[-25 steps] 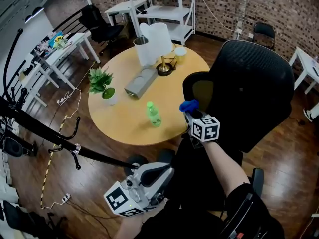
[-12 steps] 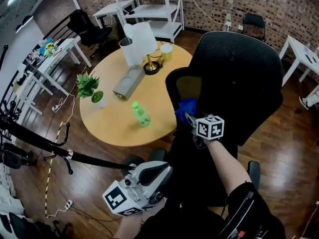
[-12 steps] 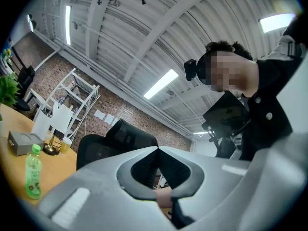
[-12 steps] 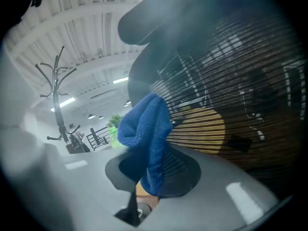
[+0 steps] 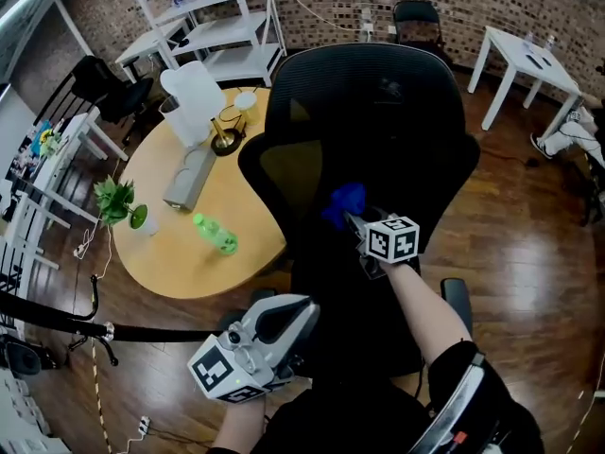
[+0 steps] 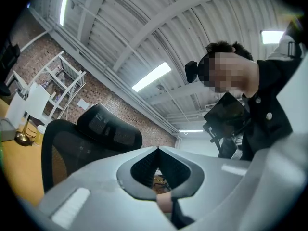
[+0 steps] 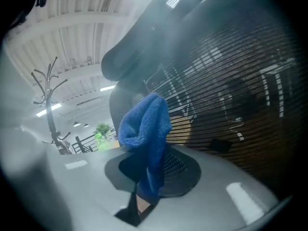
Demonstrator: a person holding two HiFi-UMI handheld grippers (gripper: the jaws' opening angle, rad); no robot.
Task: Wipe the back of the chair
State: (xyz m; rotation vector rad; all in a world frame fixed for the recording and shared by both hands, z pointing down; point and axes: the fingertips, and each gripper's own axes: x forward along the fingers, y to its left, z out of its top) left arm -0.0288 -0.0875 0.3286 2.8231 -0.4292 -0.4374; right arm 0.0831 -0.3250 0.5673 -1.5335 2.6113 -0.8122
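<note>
Right tool (image 5: 353, 218), clamped on a blue cloth (image 5: 342, 202), holds it against the chair back (image 5: 378, 112) by the counter's (image 5: 180, 244) right edge, so wiping looks under way; next, sweep across the mesh, while the left tool (image 5: 284, 322) idles with jaws together, empty.

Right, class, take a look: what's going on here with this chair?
A person holds a gripper in each hand. The right claw is shut on a blue cloth, held up at the mesh back of the black office chair. The left claw is shut and empty, held low near the person's body, off the chair.
</note>
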